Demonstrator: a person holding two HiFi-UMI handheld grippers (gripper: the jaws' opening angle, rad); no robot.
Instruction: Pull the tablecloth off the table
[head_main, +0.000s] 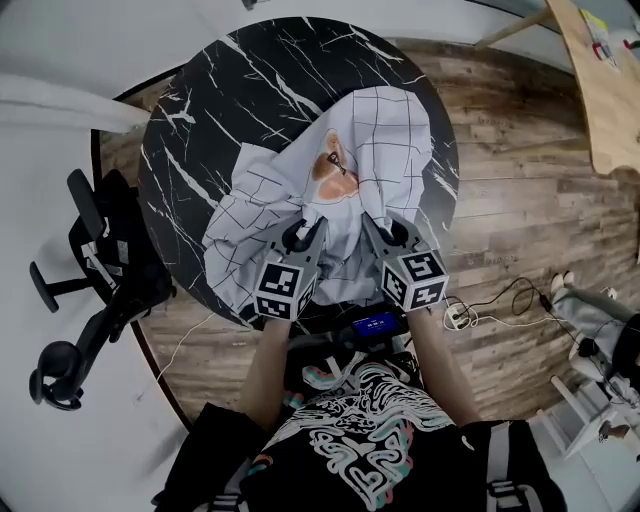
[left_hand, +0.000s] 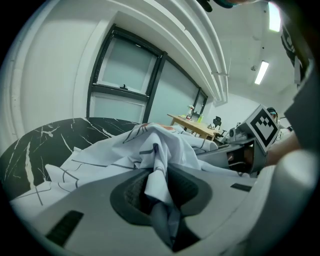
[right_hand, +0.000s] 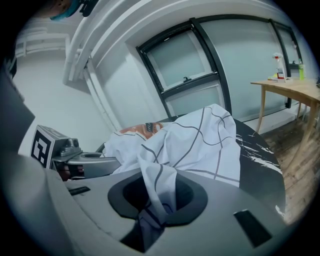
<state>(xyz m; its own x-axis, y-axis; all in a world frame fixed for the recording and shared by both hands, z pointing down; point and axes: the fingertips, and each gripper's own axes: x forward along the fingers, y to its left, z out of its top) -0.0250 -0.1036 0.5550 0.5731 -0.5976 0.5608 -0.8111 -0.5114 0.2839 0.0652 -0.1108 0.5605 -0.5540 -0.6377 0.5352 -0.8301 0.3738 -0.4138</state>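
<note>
Here the tablecloth (head_main: 365, 150) is white with a thin dark grid. An orange-brown patch shows near the top of its heap. It lies crumpled and ridged on the table (head_main: 200, 120), gathered over that table's middle and the side nearest the person. One flatter flap spreads toward the table's left.

The left gripper (head_main: 304, 232) sits at the table's near edge. Its jaws are almost together and pinch a twisted fold of the cloth, which rises straight out of them. The right gripper (head_main: 382, 230) is just beside it at the same edge. Its jaws are equally narrow and clamp another bunched fold, and the fabric stands up in a peak beyond them.

The table is round and black, with white marble veins. Its far and left parts are bare of cloth. A black chair (head_main: 100, 270) stands left of the table. A wooden floor (head_main: 510, 160) lies to the table's right, with a white cable (head_main: 500, 305) curled on it. A pale wooden desk (head_main: 605, 90) stands further right of the table.
</note>
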